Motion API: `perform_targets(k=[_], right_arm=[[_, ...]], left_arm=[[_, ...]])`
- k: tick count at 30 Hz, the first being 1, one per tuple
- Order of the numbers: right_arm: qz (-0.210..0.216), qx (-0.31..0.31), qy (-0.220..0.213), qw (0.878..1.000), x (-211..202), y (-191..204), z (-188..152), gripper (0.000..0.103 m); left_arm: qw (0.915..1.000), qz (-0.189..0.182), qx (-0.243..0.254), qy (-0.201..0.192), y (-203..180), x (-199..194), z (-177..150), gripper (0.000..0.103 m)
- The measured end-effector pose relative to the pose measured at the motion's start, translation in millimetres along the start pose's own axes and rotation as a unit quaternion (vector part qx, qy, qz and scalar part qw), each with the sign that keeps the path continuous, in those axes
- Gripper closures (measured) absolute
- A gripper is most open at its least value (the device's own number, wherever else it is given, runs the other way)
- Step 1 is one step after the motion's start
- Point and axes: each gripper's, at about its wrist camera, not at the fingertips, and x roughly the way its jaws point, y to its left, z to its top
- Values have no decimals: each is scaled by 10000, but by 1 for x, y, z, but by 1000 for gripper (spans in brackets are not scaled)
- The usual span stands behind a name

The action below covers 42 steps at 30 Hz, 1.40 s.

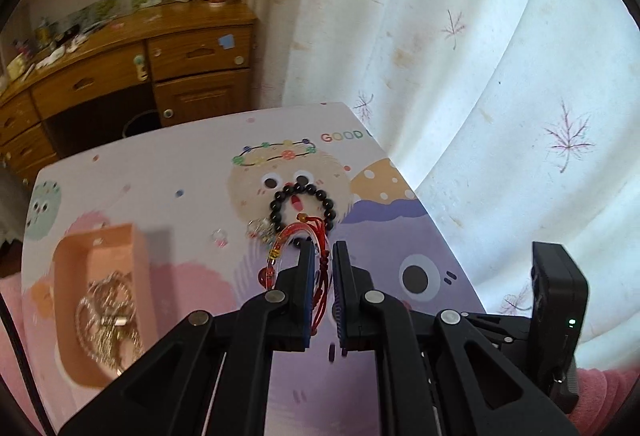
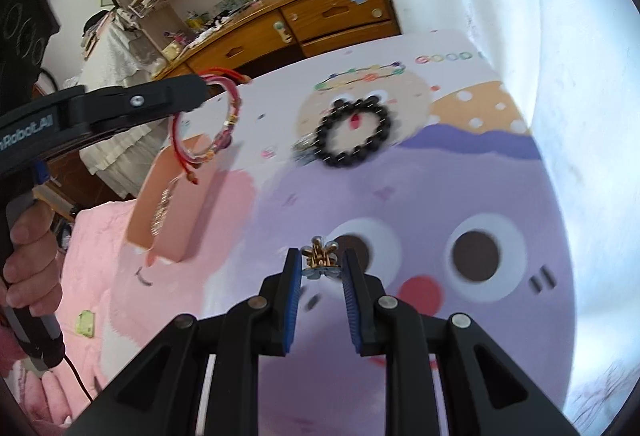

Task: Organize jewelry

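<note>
My left gripper [image 1: 320, 250] is shut on a red cord bracelet [image 1: 296, 240] and holds it in the air; in the right wrist view the bracelet [image 2: 208, 124] hangs from the left gripper [image 2: 204, 86] above the pink box [image 2: 176, 196]. The pink box [image 1: 100, 296] lies open on the cartoon mat and holds a gold chain [image 1: 106, 320]. My right gripper [image 2: 318, 260] is shut on a small gold flower-shaped piece [image 2: 320, 256], just above the mat. A black bead bracelet [image 2: 354, 134] lies on the mat further back, also shown in the left wrist view [image 1: 304, 208].
A small clear ring [image 1: 219, 236] and a silvery trinket [image 1: 260, 230] lie on the mat [image 1: 160, 172] beside the black beads. A wooden desk with drawers [image 1: 120, 76] stands behind. A white curtain [image 1: 480, 76] hangs at the right. Pink bedding [image 2: 100, 276] surrounds the mat.
</note>
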Motion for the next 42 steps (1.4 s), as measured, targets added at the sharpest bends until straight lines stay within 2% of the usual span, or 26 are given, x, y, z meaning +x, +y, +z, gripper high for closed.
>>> perform_targets(k=[3, 10, 12, 16, 26, 32, 38, 40, 41, 42], right_arm=[[168, 70, 166, 9997, 5, 17, -11, 83], [481, 111, 506, 9975, 20, 62, -25, 83], [517, 98, 597, 9968, 27, 74, -26, 83], [537, 274, 690, 9958, 42, 98, -27, 83], [555, 800, 335, 9947, 65, 153, -27, 83], [552, 1023, 69, 9932, 77, 174, -15, 83], [485, 970, -263, 9938, 85, 197, 4, 83], [473, 918, -360, 9940, 88, 204, 8, 83], [475, 898, -392, 9941, 89, 206, 10, 81], [431, 892, -329, 9945, 93, 209, 13, 71]], left_arm=[[9997, 42, -220, -23, 17, -24, -17, 96], [9972, 453, -583, 97, 63, -68, -56, 96], [9958, 595, -679, 163, 79, -78, -66, 96], [9942, 634, -840, 220, 116, -97, -79, 96], [9974, 544, -411, 251, 180, -126, -78, 96], [9993, 358, 48, 69, 200, -132, -59, 96], [9993, 245, 282, 98, 211, -125, -46, 96], [9992, 208, 259, 215, 214, -121, -47, 93], [9991, 206, 241, 289, 215, -118, -49, 88], [9989, 211, 239, 341, 215, -117, -51, 81]])
